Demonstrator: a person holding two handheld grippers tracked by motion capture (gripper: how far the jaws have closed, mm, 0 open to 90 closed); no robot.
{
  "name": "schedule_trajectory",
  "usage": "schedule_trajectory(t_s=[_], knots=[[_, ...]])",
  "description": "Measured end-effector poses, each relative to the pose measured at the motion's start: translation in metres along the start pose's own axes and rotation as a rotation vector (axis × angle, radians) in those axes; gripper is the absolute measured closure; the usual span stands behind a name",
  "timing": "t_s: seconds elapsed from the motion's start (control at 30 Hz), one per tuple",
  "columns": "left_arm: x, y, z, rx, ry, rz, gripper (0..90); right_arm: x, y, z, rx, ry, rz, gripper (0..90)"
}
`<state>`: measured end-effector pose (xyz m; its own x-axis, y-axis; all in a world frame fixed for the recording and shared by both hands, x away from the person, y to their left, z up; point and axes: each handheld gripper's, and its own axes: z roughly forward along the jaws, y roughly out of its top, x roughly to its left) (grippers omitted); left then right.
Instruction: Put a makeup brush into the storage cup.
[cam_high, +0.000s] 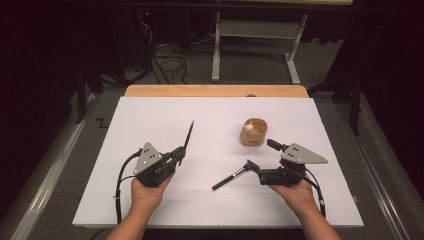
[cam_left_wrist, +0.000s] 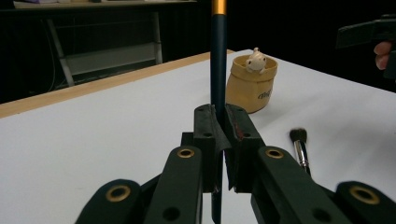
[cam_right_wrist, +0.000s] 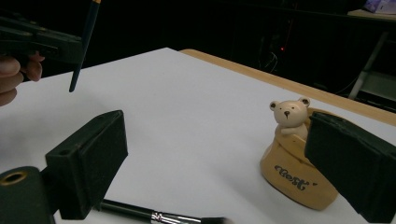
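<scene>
While a person's two hands reach in from six o'clock over a white tabletop (cam_high: 150, 200), the left hand-held gripper (cam_high: 181, 156) is clamped on a thin dark pencil (cam_high: 188, 135) slanting up toward one o'clock. The right hand-held gripper (cam_high: 260, 156) has its jaws spread wide apart, with a black makeup brush (cam_high: 230, 178) lying at its eight o'clock. A tan bear-topped holder (cam_high: 253, 132) stands at its eleven o'clock.

Glossy, perhaps ceramic pot (cam_right_wrist: 292, 179); matt white sheet (cam_high: 150, 200); wooden table edge (cam_high: 215, 90).
</scene>
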<state>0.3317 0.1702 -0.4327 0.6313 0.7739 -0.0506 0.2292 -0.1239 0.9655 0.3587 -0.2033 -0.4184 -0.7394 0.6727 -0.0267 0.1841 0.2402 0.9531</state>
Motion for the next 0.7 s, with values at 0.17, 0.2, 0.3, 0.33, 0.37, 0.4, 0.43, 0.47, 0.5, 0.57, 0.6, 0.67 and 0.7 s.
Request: schedule_trajectory(t_s=[0.17, 0.2, 0.3, 0.33, 0.37, 0.4, 0.43, 0.47, 0.5, 0.57, 0.6, 0.67, 0.7], knots=[[-0.002, 0.002, 0.005, -0.009, -0.009, -0.006, 84.2, 0.002, 0.003, 0.007, 0.016, -0.003, -0.012, 6.8], [-0.003, 0.002, 0.006, -0.009, -0.01, -0.007, 84.2, 0.002, 0.003, 0.008, 0.012, -0.002, -0.014, 6.8], [-0.005, 0.002, 0.008, -0.012, -0.018, -0.004, 84.2, 0.004, 0.004, 0.011, 0.012, 0.01, -0.014, 7.4], [-0.006, 0.002, 0.009, -0.015, -0.022, -0.008, 84.2, 0.005, 0.005, 0.012, 0.011, 0.008, -0.011, 7.5], [-0.007, 0.001, 0.01, -0.016, -0.024, -0.008, 84.2, 0.005, 0.005, 0.013, 0.007, 0.011, -0.013, 7.8], [-0.008, 0.001, 0.01, -0.018, -0.027, -0.007, 84.2, 0.006, 0.006, 0.014, 0.009, 0.012, -0.009, 7.9], [-0.009, 0.0, 0.01, -0.019, -0.029, -0.008, 84.2, 0.007, 0.007, 0.016, 0.004, 0.019, -0.012, 7.9], [-0.01, 0.0, 0.01, -0.021, -0.03, -0.005, 84.2, 0.008, 0.007, 0.016, 0.006, 0.016, -0.012, 7.9], [-0.011, -0.001, 0.011, -0.025, -0.031, -0.002, 84.2, 0.009, 0.007, 0.017, -0.001, 0.018, -0.01, 7.9], [-0.014, -0.002, 0.011, -0.029, -0.037, 0.0, 84.2, 0.011, 0.008, 0.019, -0.011, 0.029, -0.008, 8.2], [-0.015, -0.003, 0.011, -0.03, -0.042, -0.002, 84.2, 0.012, 0.009, 0.02, -0.014, 0.032, -0.003, 8.2], [-0.017, -0.004, 0.012, -0.031, -0.049, 0.0, 84.2, 0.015, 0.009, 0.022, -0.014, 0.042, -0.013, 8.6], [-0.018, -0.004, 0.012, -0.031, -0.051, 0.001, 84.2, 0.015, 0.009, 0.022, -0.014, 0.042, -0.013, 8.6]])
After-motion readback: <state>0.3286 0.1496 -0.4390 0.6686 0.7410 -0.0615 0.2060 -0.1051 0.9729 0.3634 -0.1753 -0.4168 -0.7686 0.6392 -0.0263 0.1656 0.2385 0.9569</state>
